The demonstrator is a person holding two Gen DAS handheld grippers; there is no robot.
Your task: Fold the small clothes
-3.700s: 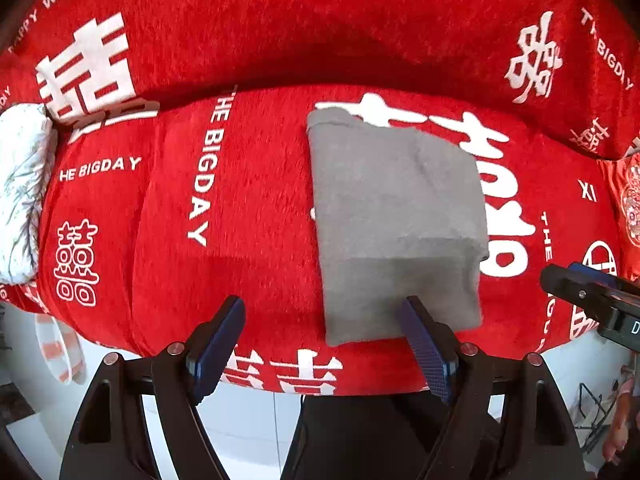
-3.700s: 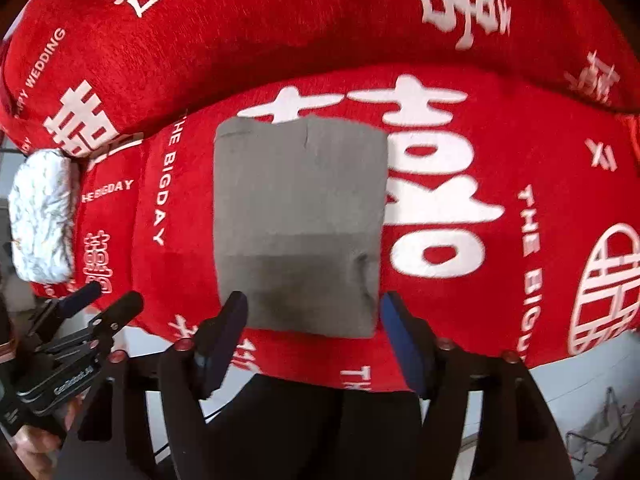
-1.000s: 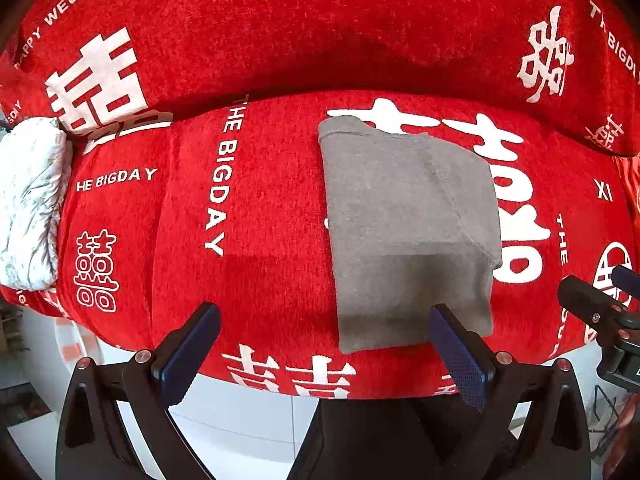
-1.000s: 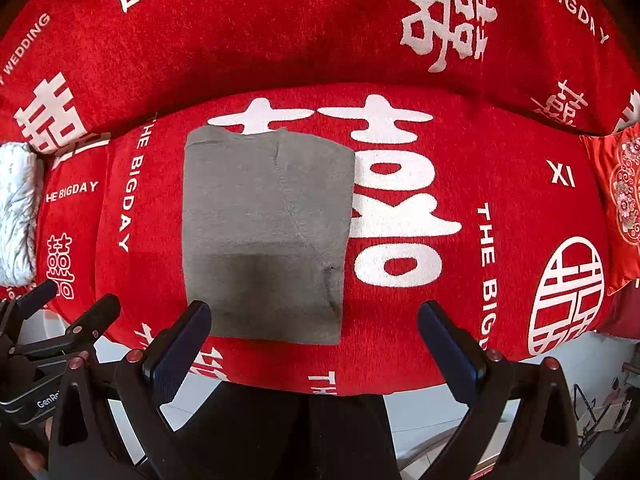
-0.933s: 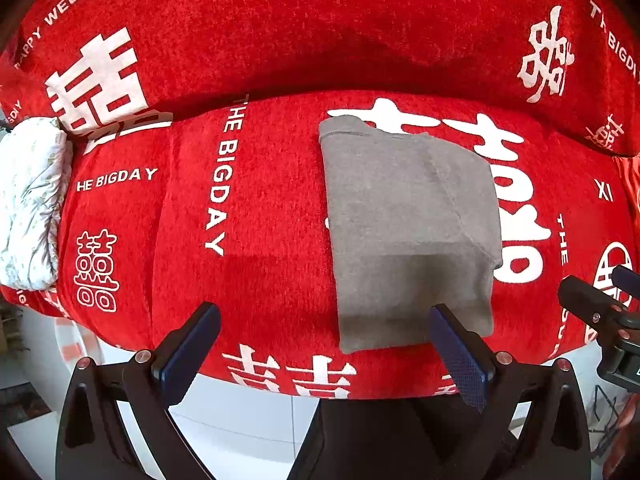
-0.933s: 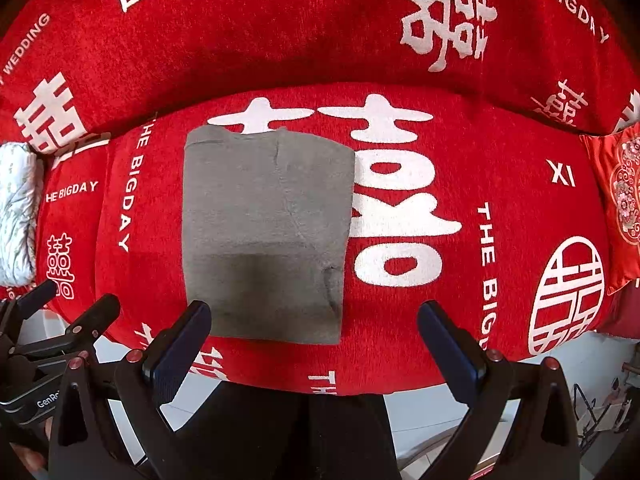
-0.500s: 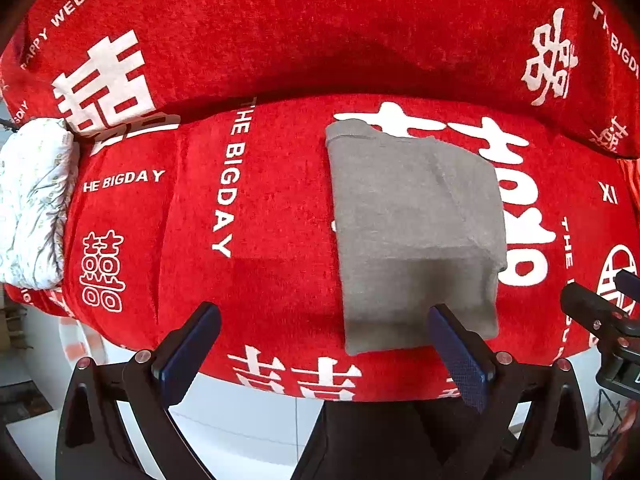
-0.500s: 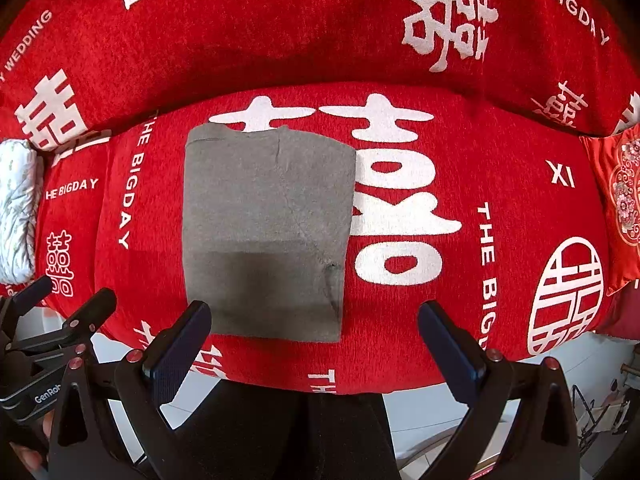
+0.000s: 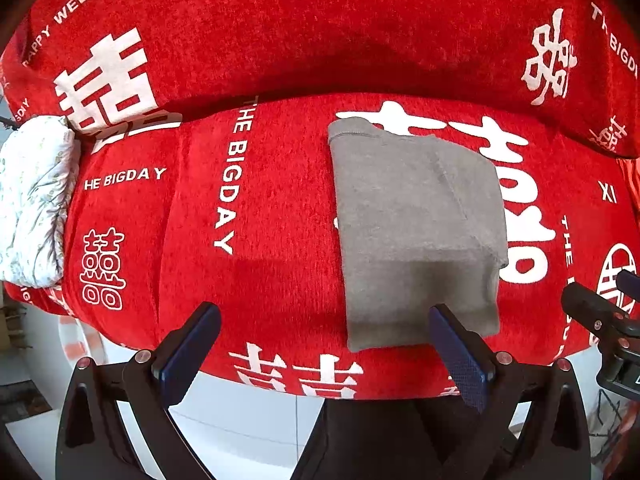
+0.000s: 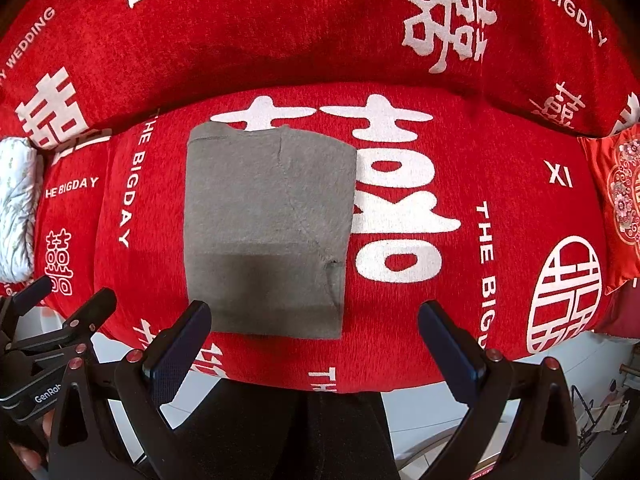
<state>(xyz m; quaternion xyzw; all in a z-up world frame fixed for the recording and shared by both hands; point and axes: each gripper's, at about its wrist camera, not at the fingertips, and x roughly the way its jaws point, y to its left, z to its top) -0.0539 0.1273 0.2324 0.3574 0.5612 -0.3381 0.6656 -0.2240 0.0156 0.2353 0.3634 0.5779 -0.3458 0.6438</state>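
Left hand-held gripper (image 9: 324, 344): the fingers are held spread wide apart, with nothing between them; it is held off the near edge of the sofa seat, not touching the cloth.

Right hand-held gripper (image 10: 316, 340): the fingers are likewise spread wide, nothing is gripped; it is held in front of the seat edge, clear of the cloth.

Grey garment (image 9: 416, 224): a small grey knit piece is seen folded into a neat rectangle, lying flat on the seat. It is found ahead of the left hand-held gripper and towards that gripper's right finger, whose tip overlaps the near edge in the view. From the right wrist view the garment (image 10: 268, 232) is placed ahead and to the left, its near left corner just beside the left finger. A seam and a folded layer are shown on its upper surface; the near part lies in shadow.

Sofa cover (image 9: 248, 216): a red plush cover printed with white characters and words is spread over the seat and backrest; the garment is carried by it.

White bundle (image 9: 32, 204): a crumpled white patterned cloth is seen far to the left of the left hand-held gripper, at the seat's end, well apart from the garment.

Red cushion (image 10: 616, 204): an embroidered cushion is seen far to the right of the right hand-held gripper.
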